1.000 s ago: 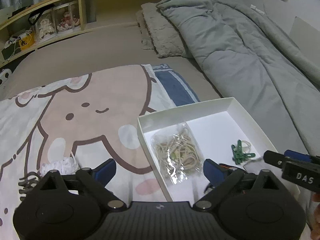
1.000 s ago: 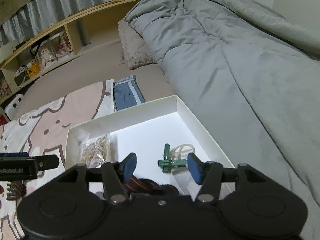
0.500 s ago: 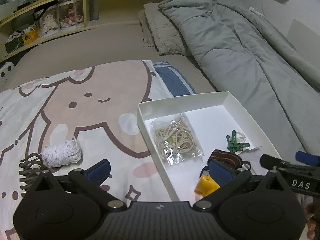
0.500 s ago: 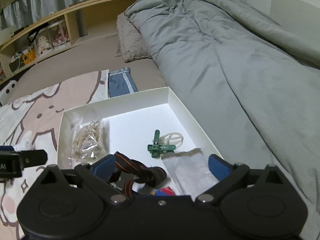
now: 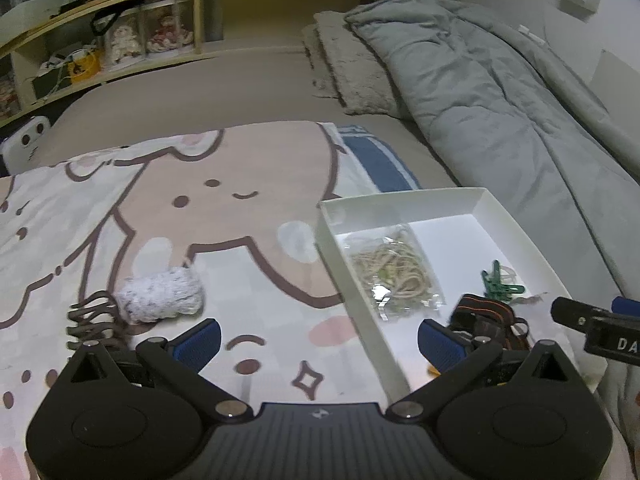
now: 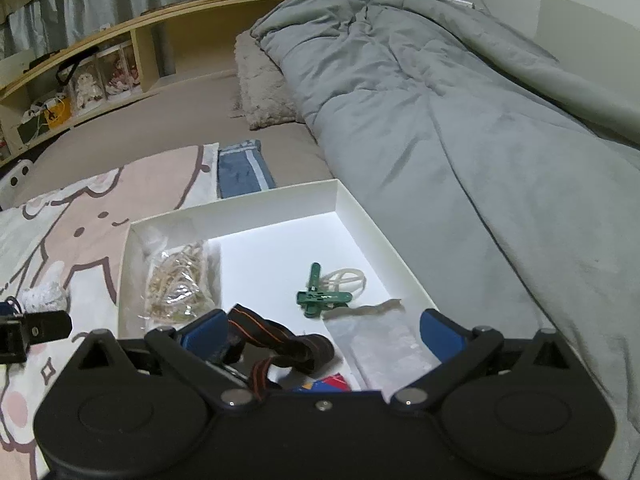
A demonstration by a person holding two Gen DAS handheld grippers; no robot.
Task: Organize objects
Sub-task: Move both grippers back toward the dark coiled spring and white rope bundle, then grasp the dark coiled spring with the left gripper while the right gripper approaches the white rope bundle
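A white box (image 5: 400, 198) (image 6: 236, 210) lies on the bed. Inside it are a clear bag of rubber bands (image 5: 394, 270) (image 6: 178, 280), green clips (image 5: 502, 286) (image 6: 322, 296), a black strap with orange stitching (image 5: 486, 314) (image 6: 280, 336) and a clear packet (image 6: 384, 346). My left gripper (image 5: 318, 340) is open over the box's left wall, nothing between its fingers. A white yarn ball (image 5: 162, 294) and a dark hair claw (image 5: 94, 318) lie on the blanket to its left. My right gripper (image 6: 322, 330) is open above the strap and packet.
A cartoon-print blanket (image 5: 180, 208) covers the near bed. A grey duvet (image 6: 460, 112) lies to the right and a fluffy pillow (image 5: 352, 64) behind. A wooden shelf (image 5: 120, 40) with dolls runs along the back. A blue-striped cloth (image 6: 242, 170) sits behind the box.
My left gripper slid left, bringing the yarn ball and hair claw into fuller view. The right jaws spread wide and the black strap now lies in the box.
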